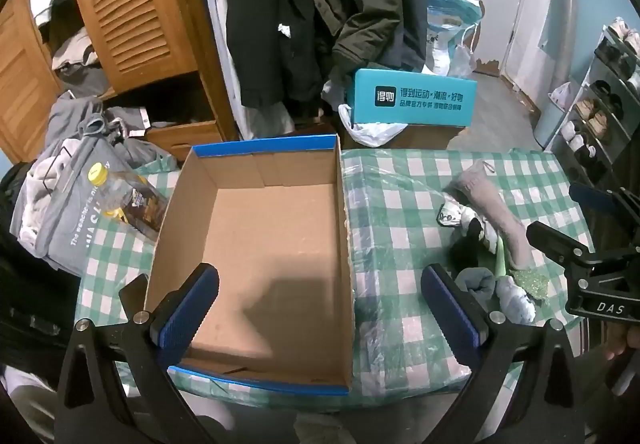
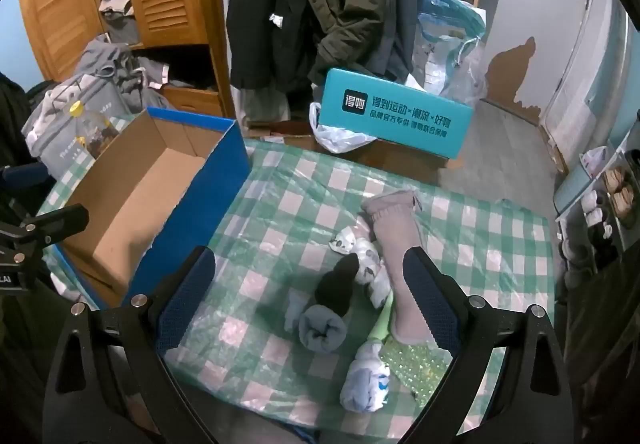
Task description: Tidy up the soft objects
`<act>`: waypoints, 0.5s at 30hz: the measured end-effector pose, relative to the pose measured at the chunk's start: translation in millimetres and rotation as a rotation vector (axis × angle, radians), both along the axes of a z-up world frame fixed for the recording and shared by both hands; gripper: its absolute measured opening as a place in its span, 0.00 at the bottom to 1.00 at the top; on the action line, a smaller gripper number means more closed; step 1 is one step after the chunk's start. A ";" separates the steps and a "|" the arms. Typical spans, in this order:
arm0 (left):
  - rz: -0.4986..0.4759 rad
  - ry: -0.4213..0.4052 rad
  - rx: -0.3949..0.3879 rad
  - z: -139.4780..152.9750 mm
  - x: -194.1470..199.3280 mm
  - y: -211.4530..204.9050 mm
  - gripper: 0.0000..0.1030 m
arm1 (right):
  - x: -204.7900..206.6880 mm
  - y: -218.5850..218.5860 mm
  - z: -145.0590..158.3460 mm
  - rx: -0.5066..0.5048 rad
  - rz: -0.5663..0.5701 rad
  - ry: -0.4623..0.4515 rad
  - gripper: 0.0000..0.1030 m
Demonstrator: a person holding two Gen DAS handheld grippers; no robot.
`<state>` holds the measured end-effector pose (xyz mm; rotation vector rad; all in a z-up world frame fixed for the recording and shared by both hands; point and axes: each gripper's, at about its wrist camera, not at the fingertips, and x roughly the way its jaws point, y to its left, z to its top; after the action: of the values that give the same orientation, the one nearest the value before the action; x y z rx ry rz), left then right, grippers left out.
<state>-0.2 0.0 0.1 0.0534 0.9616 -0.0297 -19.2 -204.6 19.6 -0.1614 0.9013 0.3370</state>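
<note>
Nothing is sorted yet: the box (image 1: 256, 264) sits empty, the socks (image 2: 360, 284) lie heaped on the table (image 2: 280, 203), and both grippers' jaws gape, holding nothing.

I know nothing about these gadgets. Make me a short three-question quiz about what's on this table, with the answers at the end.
1. True or false: the open cardboard box already holds some socks.
2. Which rolled sock lies nearest the middle between the right gripper's fingers: (a) the grey-blue roll, (b) the long mauve sock, (c) the white patterned roll?
3. Fill in: a bottle with a ____ cap lies beside the box, on the side away from the socks.

Key: 1 false, the box is empty. 2 (a). 3 yellow.
</note>
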 end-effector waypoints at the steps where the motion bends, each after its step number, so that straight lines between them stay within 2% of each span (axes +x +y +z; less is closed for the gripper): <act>1: -0.001 0.002 0.000 0.0 0.0 0.0 0.99 | -0.1 0.0 0.1 -0.001 0.000 -0.001 0.91; 15: 0.000 0.002 0.008 0.2 0.2 0.1 0.99 | -0.3 -0.1 0.0 -0.005 -0.001 0.000 0.91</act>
<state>0.0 0.1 0.3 0.0610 0.9640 -0.0255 -19.5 -204.7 19.6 -0.1658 0.9022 0.3342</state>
